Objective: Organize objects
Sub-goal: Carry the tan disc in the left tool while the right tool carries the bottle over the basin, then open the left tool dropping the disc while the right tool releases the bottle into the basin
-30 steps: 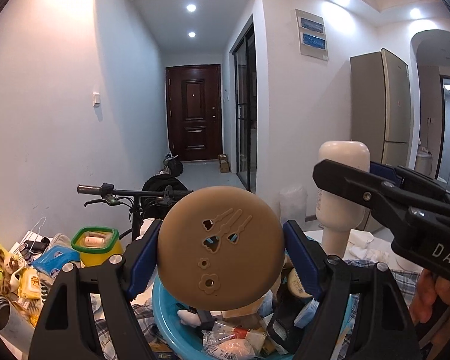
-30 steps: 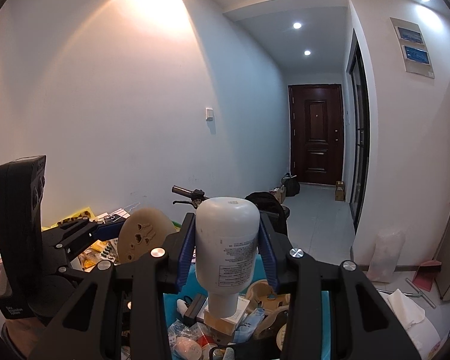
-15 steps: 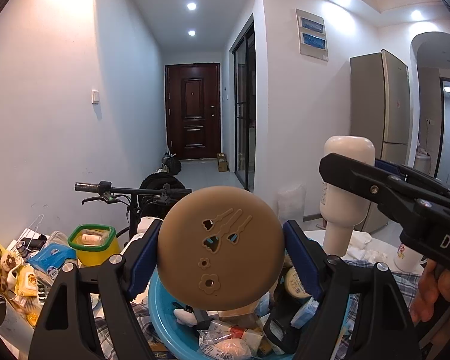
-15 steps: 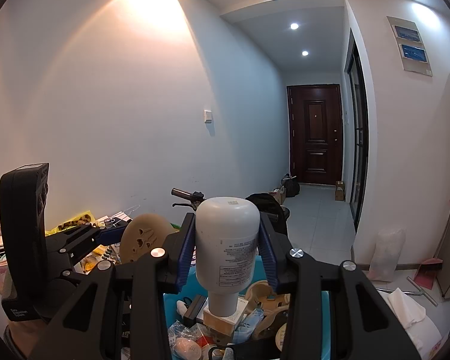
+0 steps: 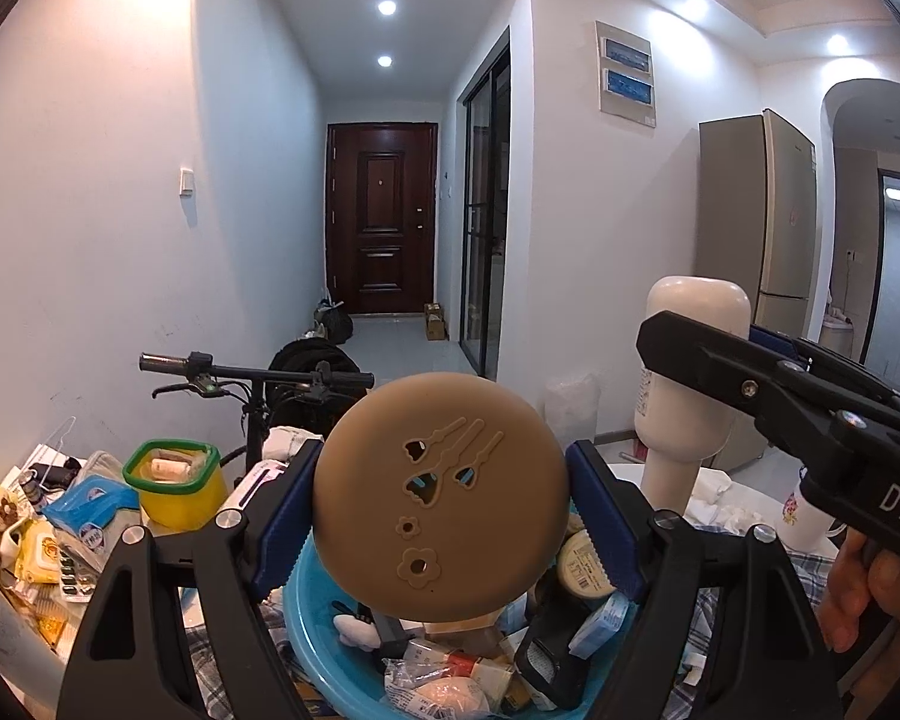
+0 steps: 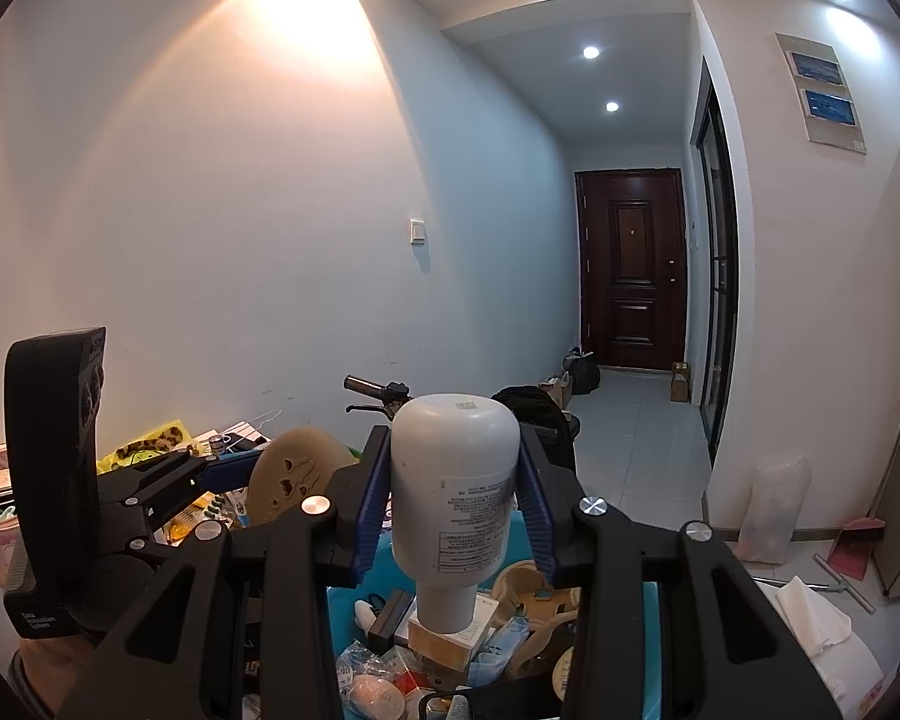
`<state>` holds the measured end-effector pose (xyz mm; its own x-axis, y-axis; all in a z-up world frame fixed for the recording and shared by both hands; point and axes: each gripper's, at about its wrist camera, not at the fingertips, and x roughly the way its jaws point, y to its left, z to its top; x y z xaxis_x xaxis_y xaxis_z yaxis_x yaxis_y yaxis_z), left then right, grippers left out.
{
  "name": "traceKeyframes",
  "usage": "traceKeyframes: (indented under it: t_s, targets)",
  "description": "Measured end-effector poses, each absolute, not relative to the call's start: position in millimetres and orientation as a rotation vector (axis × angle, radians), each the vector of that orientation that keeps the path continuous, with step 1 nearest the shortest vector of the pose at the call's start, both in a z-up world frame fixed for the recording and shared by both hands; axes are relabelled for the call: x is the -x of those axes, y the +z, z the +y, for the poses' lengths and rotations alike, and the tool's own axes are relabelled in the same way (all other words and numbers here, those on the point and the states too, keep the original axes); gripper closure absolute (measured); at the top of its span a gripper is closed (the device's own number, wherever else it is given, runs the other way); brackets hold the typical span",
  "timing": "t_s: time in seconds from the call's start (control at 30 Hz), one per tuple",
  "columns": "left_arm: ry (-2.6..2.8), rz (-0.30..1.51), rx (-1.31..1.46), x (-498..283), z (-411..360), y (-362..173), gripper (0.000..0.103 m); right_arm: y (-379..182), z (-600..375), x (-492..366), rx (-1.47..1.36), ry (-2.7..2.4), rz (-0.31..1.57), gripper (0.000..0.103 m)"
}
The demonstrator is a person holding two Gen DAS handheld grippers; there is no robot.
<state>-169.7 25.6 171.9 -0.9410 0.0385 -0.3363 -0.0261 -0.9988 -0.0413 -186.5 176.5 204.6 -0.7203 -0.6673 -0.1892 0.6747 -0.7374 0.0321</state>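
My left gripper is shut on a round tan disc with flower-shaped cut-outs, held upright above a blue basin full of small items. The blue pads press the disc's two edges. My right gripper is shut on a white bottle, held upside down with its cap pointing at the basin. In the left wrist view the bottle and the right gripper's black frame stand at the right. In the right wrist view the disc shows at the left.
A yellow tub with a green rim, packets and wipes crowd the table's left. A bicycle handlebar stands behind. White tissues lie right. A person's hand holds the right gripper. A corridor leads to a dark door.
In the left wrist view the bottle and right gripper have slid slightly right and up. The right wrist view is almost unchanged. Both grips hold as before.
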Motion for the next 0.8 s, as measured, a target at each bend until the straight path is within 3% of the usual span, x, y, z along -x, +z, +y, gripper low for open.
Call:
traceKeyframes:
  t_s: [0.8]
  targets:
    - [3.033,-0.067,0.516,162.5,29.0,180.4,0.014,205.3,174.6,184.0,-0.244,-2.389,0.047,0.064]
